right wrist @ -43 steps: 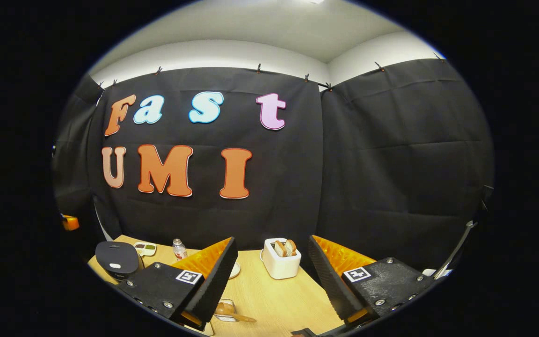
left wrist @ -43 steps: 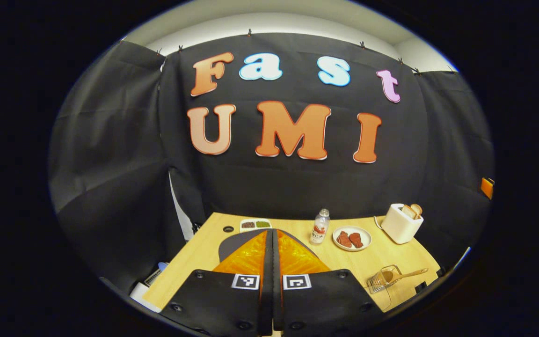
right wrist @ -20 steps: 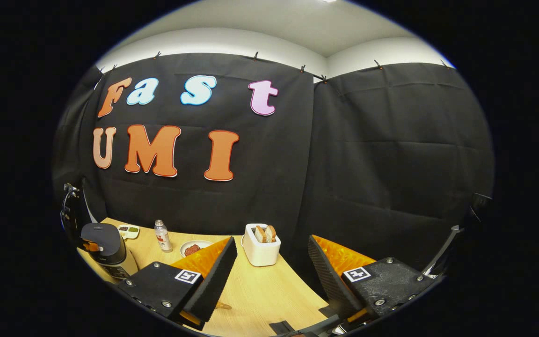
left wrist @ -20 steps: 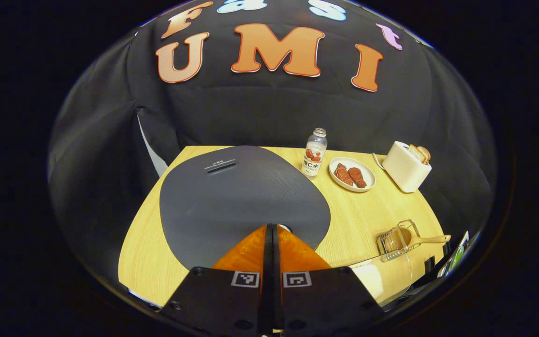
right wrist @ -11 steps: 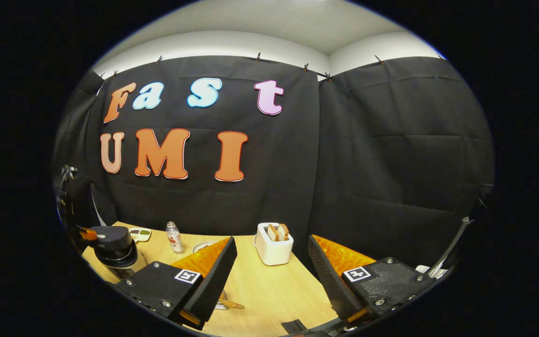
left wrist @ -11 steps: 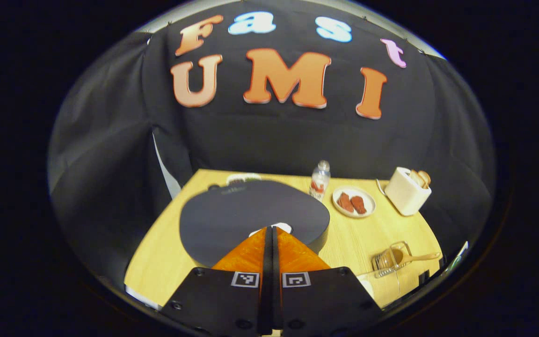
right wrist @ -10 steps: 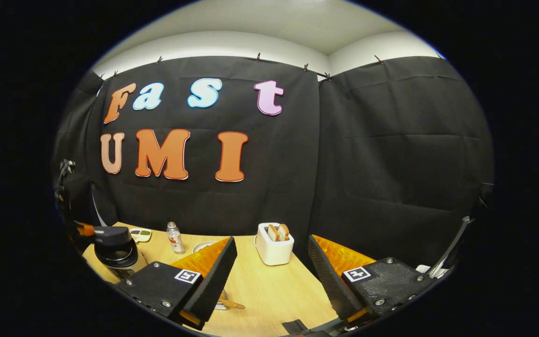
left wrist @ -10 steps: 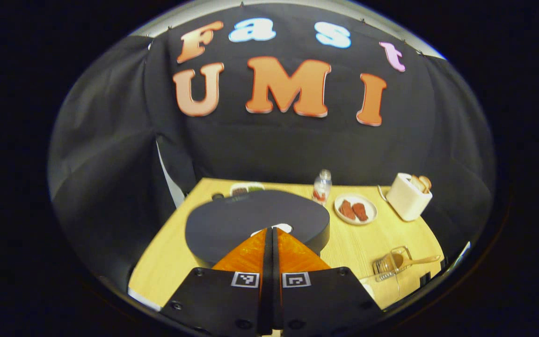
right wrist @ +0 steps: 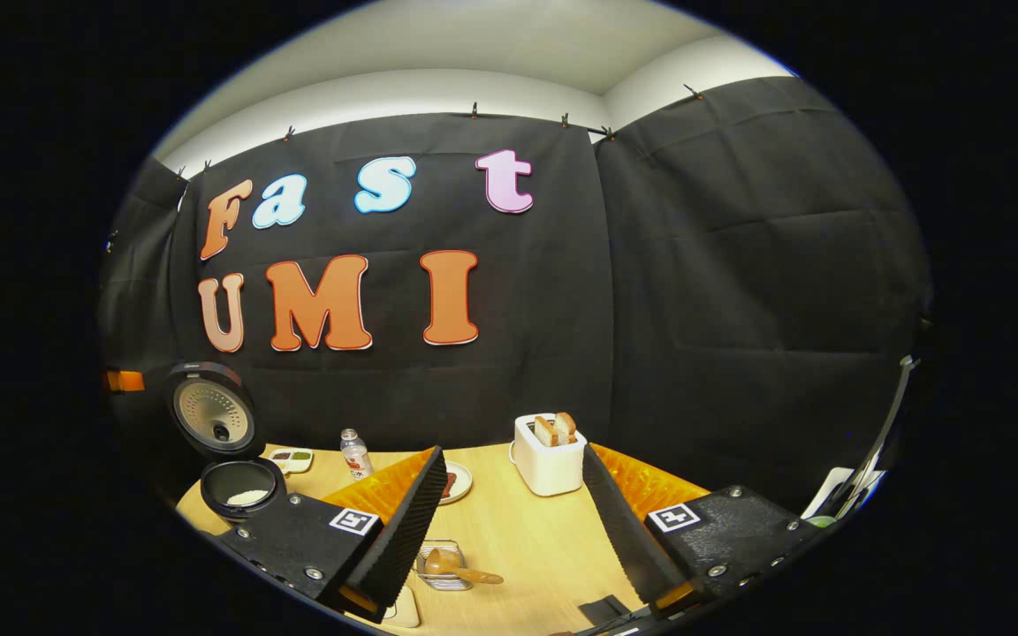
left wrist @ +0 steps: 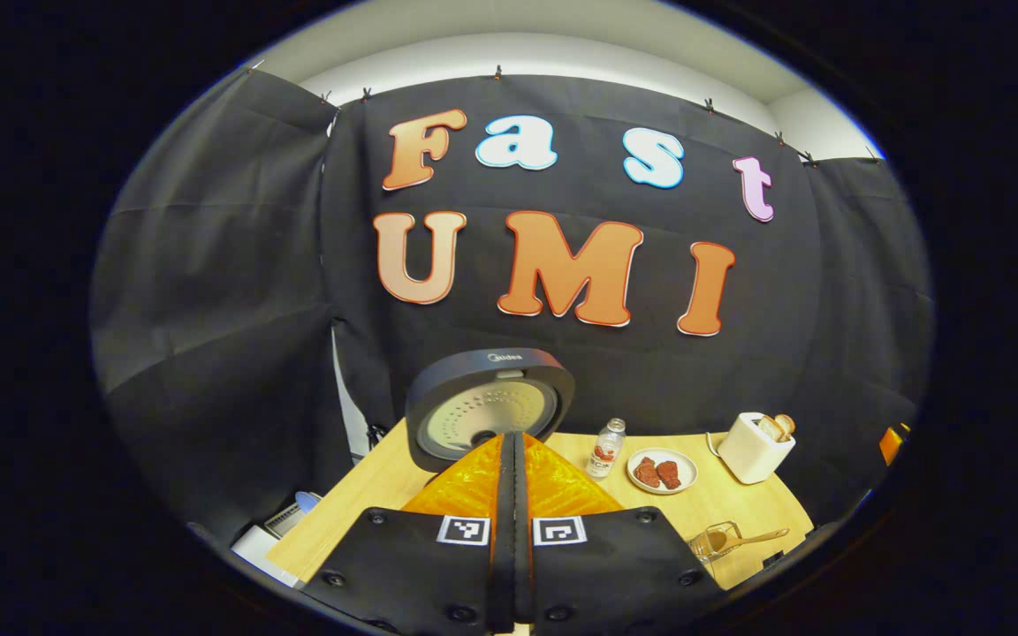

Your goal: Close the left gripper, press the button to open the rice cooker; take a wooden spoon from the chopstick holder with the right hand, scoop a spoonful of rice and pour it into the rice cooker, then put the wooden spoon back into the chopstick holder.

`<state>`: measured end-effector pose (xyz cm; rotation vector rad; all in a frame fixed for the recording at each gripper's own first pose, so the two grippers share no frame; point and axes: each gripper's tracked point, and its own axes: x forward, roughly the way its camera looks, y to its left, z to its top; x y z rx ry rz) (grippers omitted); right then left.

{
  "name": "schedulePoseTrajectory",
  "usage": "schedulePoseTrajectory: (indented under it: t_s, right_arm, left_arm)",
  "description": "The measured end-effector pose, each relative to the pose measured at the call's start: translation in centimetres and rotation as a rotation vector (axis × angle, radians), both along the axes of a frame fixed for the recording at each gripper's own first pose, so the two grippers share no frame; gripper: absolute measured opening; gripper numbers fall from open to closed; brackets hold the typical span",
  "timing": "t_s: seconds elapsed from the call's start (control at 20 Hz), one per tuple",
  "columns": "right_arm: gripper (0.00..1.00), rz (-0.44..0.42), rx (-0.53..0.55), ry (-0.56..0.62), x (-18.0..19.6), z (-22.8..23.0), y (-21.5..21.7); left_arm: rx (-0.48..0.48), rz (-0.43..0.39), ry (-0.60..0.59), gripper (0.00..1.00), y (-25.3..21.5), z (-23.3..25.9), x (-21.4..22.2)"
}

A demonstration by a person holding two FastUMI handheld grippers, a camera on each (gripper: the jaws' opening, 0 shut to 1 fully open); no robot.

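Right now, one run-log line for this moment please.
rice cooker lid: up | left gripper: shut, empty | right gripper: open, empty | wooden spoon: in chopstick holder

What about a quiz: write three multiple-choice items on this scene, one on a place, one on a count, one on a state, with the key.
1. Where is the wooden spoon?
A. In the holder
B. In the cooker
C. On the plate

2. How many bread slices stand in the toaster?
A. None
B. Two
C. Four

3. What state is the cooker's lid in?
A. Shut flat
B. Lying on the table
C. Raised open

Key:
1 A: the spoon's bowl sits inside the holder, handle sticking out.
2 B: two slices poke from the toaster's top in the right gripper view.
3 C: the lid stands upright behind the pot, its inner side facing forward.
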<state>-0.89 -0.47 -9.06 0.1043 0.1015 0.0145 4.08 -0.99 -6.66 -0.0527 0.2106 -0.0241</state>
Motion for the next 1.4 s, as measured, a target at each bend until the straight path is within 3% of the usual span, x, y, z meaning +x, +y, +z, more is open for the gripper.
schedulePoseTrajectory:
  t_s: [0.4,0.5,0.55,0.6,0.75,1.0,1.15,1.4]
  right_arm:
    - [0.95,0.024,0.069,0.084,1.4,-9.9,2.8]
    - [0.95,0.02,0.073,0.118,1.6,-12.6,3.6]
    - [0.99,0.019,0.068,0.133,1.6,-14.0,4.0]
    - [0.95,0.019,0.064,0.15,1.7,-15.2,4.3]
    - [0.94,0.013,0.068,0.168,1.8,-17.7,4.9]
    - [0.94,-0.03,0.069,0.209,2.4,-21.2,4.7]
    - [0.94,-0.03,0.128,0.239,2.7,-22.8,5.6]
    - [0.95,0.057,0.166,0.298,3.2,-24.9,8.6]
  left_arm:
    - [0.013,0.08,-0.063,0.08,5.2,2.9,-2.3]
    - [0.015,0.089,-0.073,0.34,6.4,3.2,-2.7]
    - [0.019,0.097,-0.073,0.39,7.1,3.3,-3.1]
    - [0.02,0.099,-0.071,0.39,7.6,3.3,-3.2]
    - [0.027,0.145,-0.086,1.0,9.9,3.2,-3.5]
    - [0.073,0.195,-0.103,1.0,12.5,3.4,-3.7]
    - [0.085,0.204,-0.075,1.0,13.7,2.3,-3.5]
    - [0.122,0.214,-0.038,1.0,14.9,0.8,-3.4]
